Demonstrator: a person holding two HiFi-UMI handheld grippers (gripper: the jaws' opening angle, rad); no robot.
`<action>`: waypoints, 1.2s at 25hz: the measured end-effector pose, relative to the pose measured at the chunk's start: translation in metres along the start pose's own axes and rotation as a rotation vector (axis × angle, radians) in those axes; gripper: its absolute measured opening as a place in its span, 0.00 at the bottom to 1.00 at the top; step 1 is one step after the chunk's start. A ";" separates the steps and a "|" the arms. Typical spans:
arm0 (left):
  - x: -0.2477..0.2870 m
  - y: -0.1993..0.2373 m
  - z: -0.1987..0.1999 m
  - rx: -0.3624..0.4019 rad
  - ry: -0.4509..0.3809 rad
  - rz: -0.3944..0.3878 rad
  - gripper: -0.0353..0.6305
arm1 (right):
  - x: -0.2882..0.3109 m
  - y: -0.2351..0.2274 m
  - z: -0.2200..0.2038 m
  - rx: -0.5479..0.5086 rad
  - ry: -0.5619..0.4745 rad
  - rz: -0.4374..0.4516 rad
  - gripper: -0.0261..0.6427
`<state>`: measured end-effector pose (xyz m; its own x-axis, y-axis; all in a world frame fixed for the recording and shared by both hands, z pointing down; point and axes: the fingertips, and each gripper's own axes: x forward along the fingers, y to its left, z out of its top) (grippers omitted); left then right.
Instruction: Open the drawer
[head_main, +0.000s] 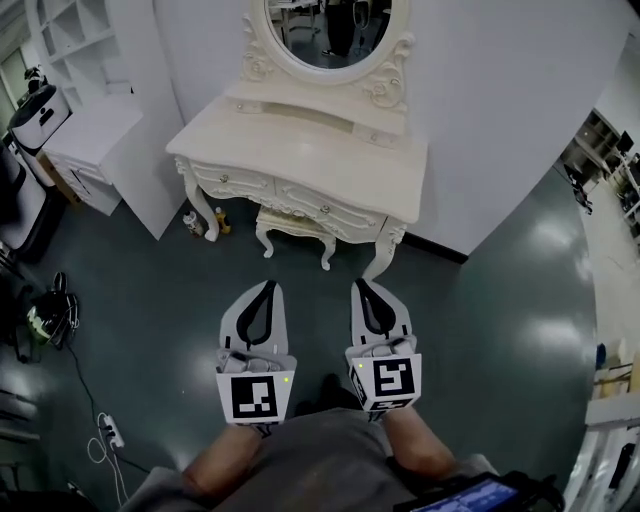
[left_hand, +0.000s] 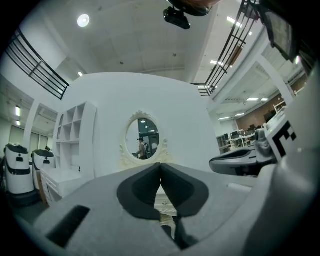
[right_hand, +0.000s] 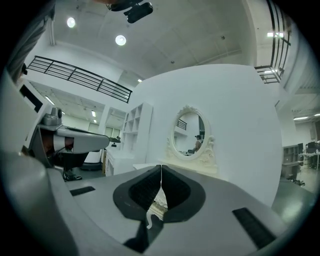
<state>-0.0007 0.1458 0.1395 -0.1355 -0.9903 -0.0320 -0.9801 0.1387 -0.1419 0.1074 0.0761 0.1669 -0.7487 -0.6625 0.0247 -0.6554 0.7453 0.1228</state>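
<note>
L gripper (head_main: 266, 286) & R gripper (head_main: 362, 284) jaws together, empty; stool (head_main: 292, 226) half-hidden under dresser (head_main: 300, 150), drawers (head_main: 322, 206) closed.

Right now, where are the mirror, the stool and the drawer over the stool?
mirror (head_main: 335, 30), head view, on the glass.
stool (head_main: 295, 222), head view, on the seat's front edge.
drawer (head_main: 330, 205), head view, on its front, near the knob.
</note>
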 end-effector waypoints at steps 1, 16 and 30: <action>0.005 -0.001 -0.004 -0.008 0.009 -0.006 0.08 | 0.002 -0.002 -0.004 0.004 0.009 -0.004 0.06; 0.132 -0.006 -0.078 -0.010 0.170 -0.082 0.08 | 0.106 -0.061 -0.081 0.106 0.137 -0.021 0.06; 0.263 0.022 -0.053 0.034 0.117 -0.057 0.08 | 0.230 -0.121 -0.067 0.103 0.096 0.017 0.06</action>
<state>-0.0653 -0.1121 0.1801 -0.0974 -0.9910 0.0923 -0.9815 0.0803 -0.1740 0.0211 -0.1714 0.2242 -0.7501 -0.6501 0.1212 -0.6530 0.7571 0.0195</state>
